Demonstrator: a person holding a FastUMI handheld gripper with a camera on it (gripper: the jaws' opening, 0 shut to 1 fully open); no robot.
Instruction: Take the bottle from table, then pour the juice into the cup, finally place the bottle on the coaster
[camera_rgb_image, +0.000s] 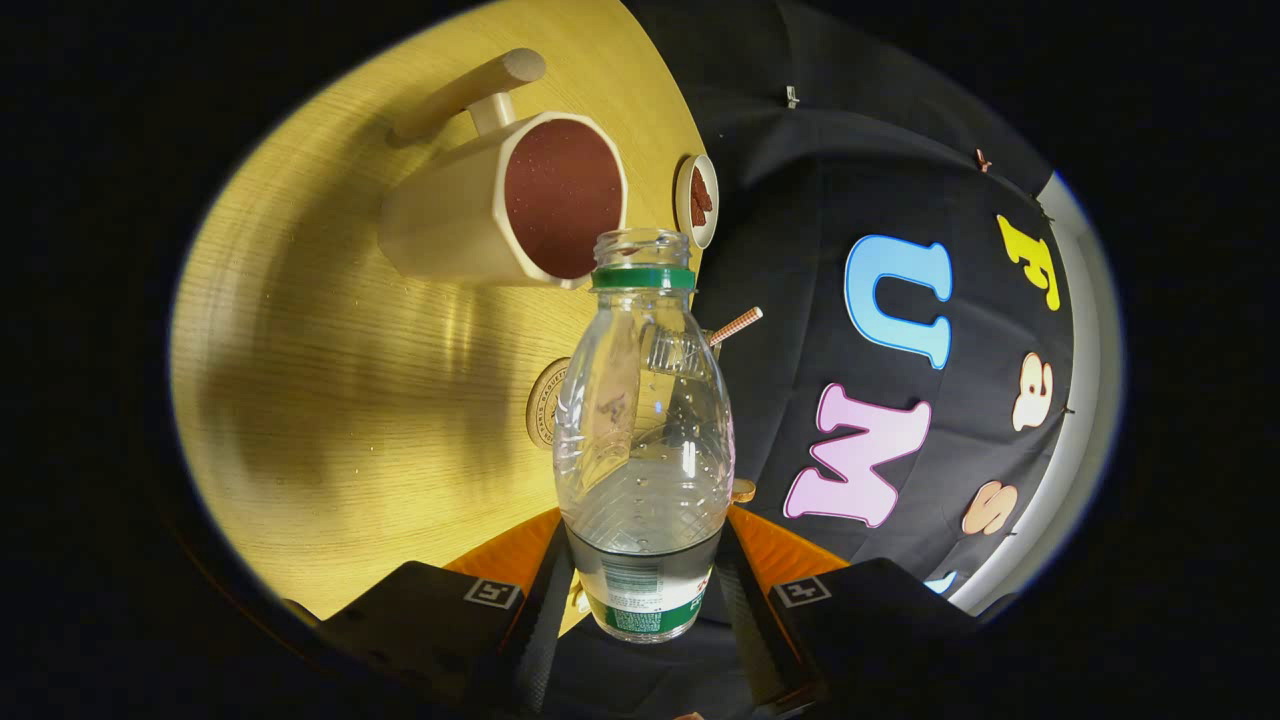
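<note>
We see the gripper (645, 600) clamped on the bottle (645, 440), one finger pressing each side of its labelled lower part. The bottle is clear, uncapped, with a green ring below the open mouth, and looks nearly empty, though droplets cling inside. The whole scene is rolled over, so the wooden table (330, 400) stands like a wall beside the bottle. Just beyond the bottle's mouth sits the cup (510, 205), a beige mug with a long handle, holding dark red juice. The coaster (547, 403) shows partly behind the bottle's shoulder. Near the cup lies a small dish (697, 200) with something reddish in it, perhaps food. A striped straw (737, 325) pokes out past the bottle.
</note>
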